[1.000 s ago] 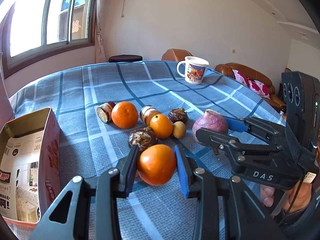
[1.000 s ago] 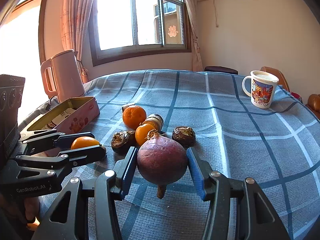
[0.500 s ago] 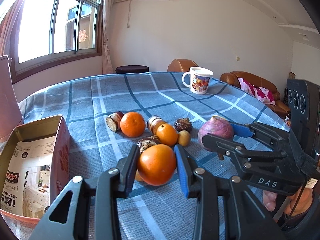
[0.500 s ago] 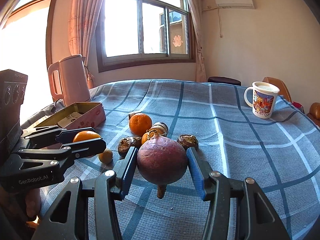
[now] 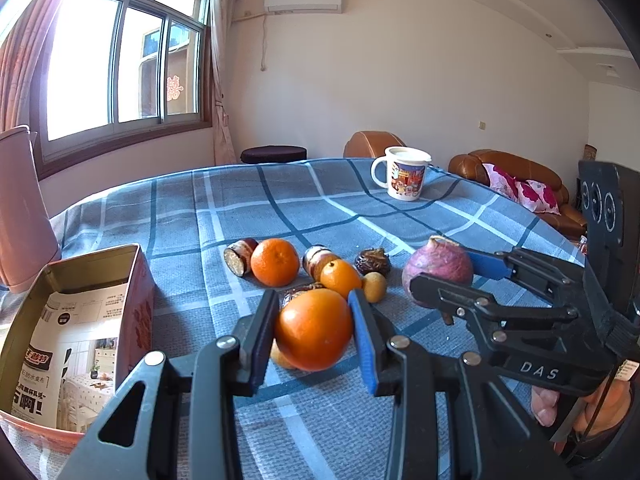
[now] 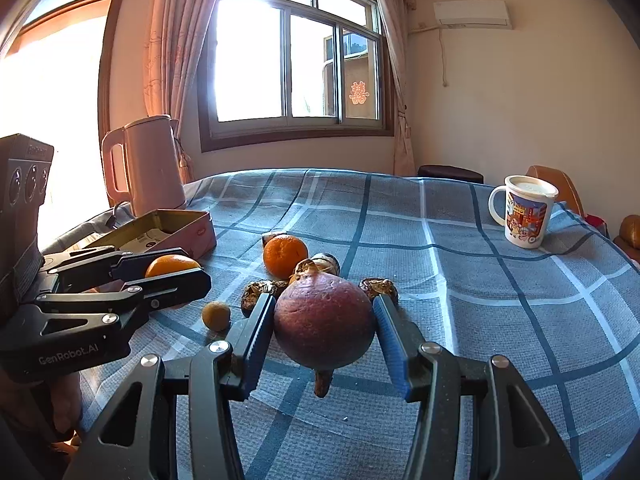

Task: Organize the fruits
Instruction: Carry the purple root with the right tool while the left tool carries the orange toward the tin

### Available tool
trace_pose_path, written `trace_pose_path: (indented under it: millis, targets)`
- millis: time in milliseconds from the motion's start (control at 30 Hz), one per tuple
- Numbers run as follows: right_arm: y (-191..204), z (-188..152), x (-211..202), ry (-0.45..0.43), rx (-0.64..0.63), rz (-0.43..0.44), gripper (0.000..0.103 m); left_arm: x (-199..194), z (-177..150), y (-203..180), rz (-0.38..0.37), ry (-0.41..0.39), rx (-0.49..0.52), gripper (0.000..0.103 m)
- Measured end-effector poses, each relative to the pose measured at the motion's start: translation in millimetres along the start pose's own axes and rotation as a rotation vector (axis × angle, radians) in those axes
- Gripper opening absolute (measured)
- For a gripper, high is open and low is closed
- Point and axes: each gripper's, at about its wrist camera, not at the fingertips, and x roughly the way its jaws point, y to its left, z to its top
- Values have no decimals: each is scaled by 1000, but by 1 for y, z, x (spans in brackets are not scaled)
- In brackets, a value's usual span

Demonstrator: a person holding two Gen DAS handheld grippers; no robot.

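Left of the loose fruit pile (image 5: 320,268) on the checked blue surface (image 5: 400,224) stands the open pink tin box (image 5: 136,312). Nearer than the pile, the left tongs (image 5: 314,330) clamp a smooth round orange (image 5: 314,330); right of it, the right tongs (image 6: 324,326) clamp a purple round root vegetable (image 6: 324,320).

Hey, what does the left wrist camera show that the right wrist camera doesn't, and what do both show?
Only the left wrist view: the brown sofa with pink cushions.

Only the right wrist view: the pink kettle's handle and the curtains.

Both: the left hand-held gripper shut on an orange, the right hand-held gripper shut on a purple root vegetable, the open tin, and the mug.
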Motion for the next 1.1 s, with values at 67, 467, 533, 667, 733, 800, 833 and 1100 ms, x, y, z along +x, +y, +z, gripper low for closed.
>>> trace_pose_path:
  millis: [67, 467, 533, 667, 733, 800, 833, 1100]
  targets:
    - [1, 0, -1, -5, -4, 2, 52, 0, 0, -1, 4, -5, 3, 38]
    - [3, -1, -5, -28, -16, 5, 53, -5, 0, -3, 20, -34, 15, 38]
    - [3, -1, -6, -34, -19, 7, 53, -6, 0, -4, 24, -38, 20, 38]
    - [4, -1, -7, -43, -24, 9, 53, -8, 0, -5, 32, -49, 27, 38]
    - [4, -1, -8, -49, -25, 9, 53, -8, -1, -6, 35, -55, 29, 38]
    - [4, -1, -9, -55, -28, 11, 52, -9, -1, -6, 38, -61, 32, 38]
    - [4, -1, -9, -57, -30, 12, 53, -10, -1, -7, 39, -64, 34, 38]
    - [6, -3, -14, -82, -42, 18, 53, -15, -2, -9, 53, -94, 47, 38]
